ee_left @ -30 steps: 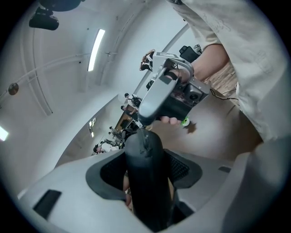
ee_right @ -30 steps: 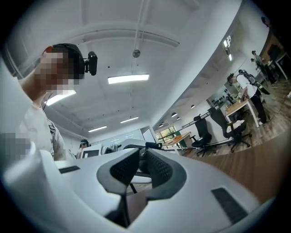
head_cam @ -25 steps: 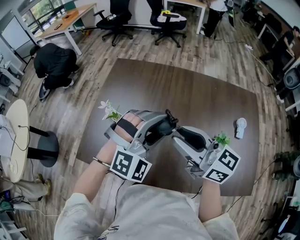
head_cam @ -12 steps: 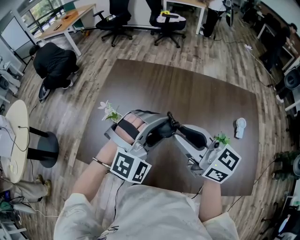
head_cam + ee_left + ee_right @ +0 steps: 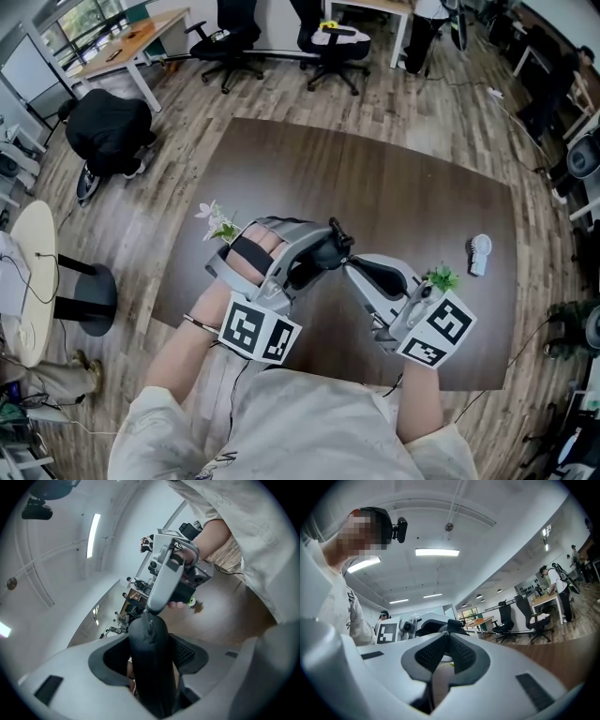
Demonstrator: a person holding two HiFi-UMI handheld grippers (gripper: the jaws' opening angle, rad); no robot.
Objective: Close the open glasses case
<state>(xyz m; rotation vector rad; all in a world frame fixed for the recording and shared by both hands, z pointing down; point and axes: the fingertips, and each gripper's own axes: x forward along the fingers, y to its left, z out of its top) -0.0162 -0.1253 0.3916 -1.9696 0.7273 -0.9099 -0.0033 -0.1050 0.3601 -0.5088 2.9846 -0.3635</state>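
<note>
In the head view both grippers hang over the dark brown table (image 5: 403,187). My left gripper (image 5: 323,251) is shut on the black glasses case (image 5: 322,255). In the left gripper view the case (image 5: 150,667) stands between the pads of the left gripper (image 5: 152,641), with the right gripper (image 5: 164,583) beyond it. My right gripper (image 5: 347,265) has just been closing. Its pads (image 5: 459,653) meet at the tips of the right gripper (image 5: 446,637), right against the case's end (image 5: 455,624). Nothing thick shows between them. Whether the case is open is hidden.
A small white flower (image 5: 217,223) and a green sprig (image 5: 442,277) stand on the table beside my hands, and a white object (image 5: 480,253) lies at the right. Office chairs (image 5: 234,42), a dark bundle (image 5: 108,127) and a round white table (image 5: 28,281) surround it.
The right gripper's jaws have drawn together at the case's end. Both hands and the case stay nearly where they were.
</note>
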